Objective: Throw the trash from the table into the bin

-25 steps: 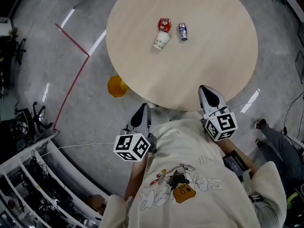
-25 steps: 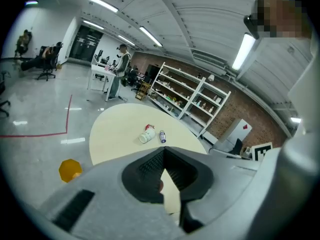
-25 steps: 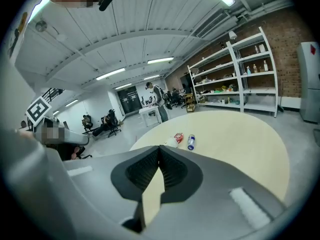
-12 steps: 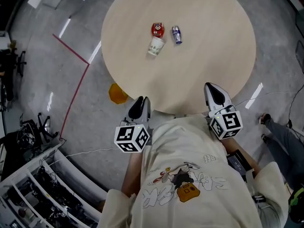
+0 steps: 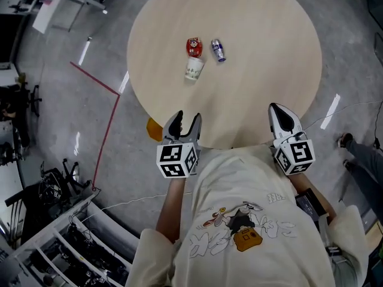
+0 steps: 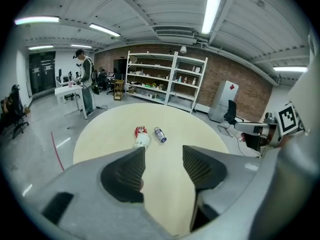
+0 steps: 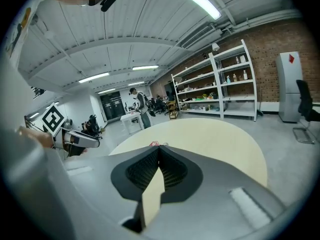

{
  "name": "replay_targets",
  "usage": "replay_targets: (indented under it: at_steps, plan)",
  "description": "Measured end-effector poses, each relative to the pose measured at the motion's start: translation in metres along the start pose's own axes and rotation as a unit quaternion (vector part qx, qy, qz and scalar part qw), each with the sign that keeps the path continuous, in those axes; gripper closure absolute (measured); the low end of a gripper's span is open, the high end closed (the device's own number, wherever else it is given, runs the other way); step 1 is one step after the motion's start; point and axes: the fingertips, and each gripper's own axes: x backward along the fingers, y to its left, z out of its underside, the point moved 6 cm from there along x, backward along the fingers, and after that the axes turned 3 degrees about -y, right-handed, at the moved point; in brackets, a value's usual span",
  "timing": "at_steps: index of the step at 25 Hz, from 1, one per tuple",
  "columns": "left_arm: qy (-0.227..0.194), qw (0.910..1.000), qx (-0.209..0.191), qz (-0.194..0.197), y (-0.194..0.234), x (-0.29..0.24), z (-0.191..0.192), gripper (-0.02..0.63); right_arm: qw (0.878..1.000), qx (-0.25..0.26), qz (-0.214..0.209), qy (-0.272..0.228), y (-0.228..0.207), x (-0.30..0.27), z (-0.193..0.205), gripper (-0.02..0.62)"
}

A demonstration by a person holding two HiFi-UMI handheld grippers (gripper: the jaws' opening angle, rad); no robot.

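Three bits of trash lie together on the far left part of the round beige table (image 5: pixel 269 34): a red packet (image 5: pixel 193 45), a white paper cup (image 5: pixel 193 69) on its side, and a small blue-and-white can (image 5: pixel 217 49). My left gripper (image 5: pixel 182 121) hovers at the table's near edge, well short of them. Its jaws have just been opening and hold nothing. In the left gripper view the cup (image 6: pixel 142 141), packet (image 6: pixel 140 131) and can (image 6: pixel 159 134) lie ahead past the open left gripper (image 6: pixel 164 159). My right gripper (image 5: pixel 281 113) is shut and empty at the near right edge.
An orange object (image 5: pixel 153 129) sits on the floor under the table's near left rim, partly hidden. A red floor line (image 5: pixel 99 79) runs at left. Cluttered racks (image 5: pixel 54 232) fill the lower left. A person (image 6: pixel 86 79) stands beyond the table near shelving (image 6: pixel 165 79).
My left gripper moved up to the table edge, rolled, and its jaws opened. My right gripper shifted forward and right, still shut. The trash has not moved.
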Motion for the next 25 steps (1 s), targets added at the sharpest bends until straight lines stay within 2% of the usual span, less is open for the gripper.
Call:
replay_targets:
  at_steps: [5, 9, 11, 16, 25]
  plan:
    - [0.029, 0.9984, -0.048, 0.007, 0.016, -0.039, -0.009, 0.288, 0.999, -0.019, 0.044, -0.007, -0.017, 0.009, 0.003, 0.588]
    - [0.059, 0.9960, -0.066, 0.011, 0.030, -0.079, -0.012, 0.265, 0.997, -0.034, 0.075, -0.011, -0.034, 0.015, 0.006, 0.588]
    - [0.073, 0.9935, -0.087, 0.007, 0.037, -0.098, -0.012, 0.259, 0.995, -0.041, 0.088, -0.011, -0.041, 0.018, 0.009, 0.588]
    - [0.119, 0.9824, -0.144, 0.002, 0.057, -0.145, -0.009, 0.255, 0.992, -0.051, 0.116, -0.006, -0.049, 0.024, 0.012, 0.588]
    - [0.218, 0.9601, -0.175, -0.001, 0.087, -0.234, 0.017, 0.255, 0.983, -0.076, 0.170, -0.004, -0.069, 0.038, 0.018, 0.588]
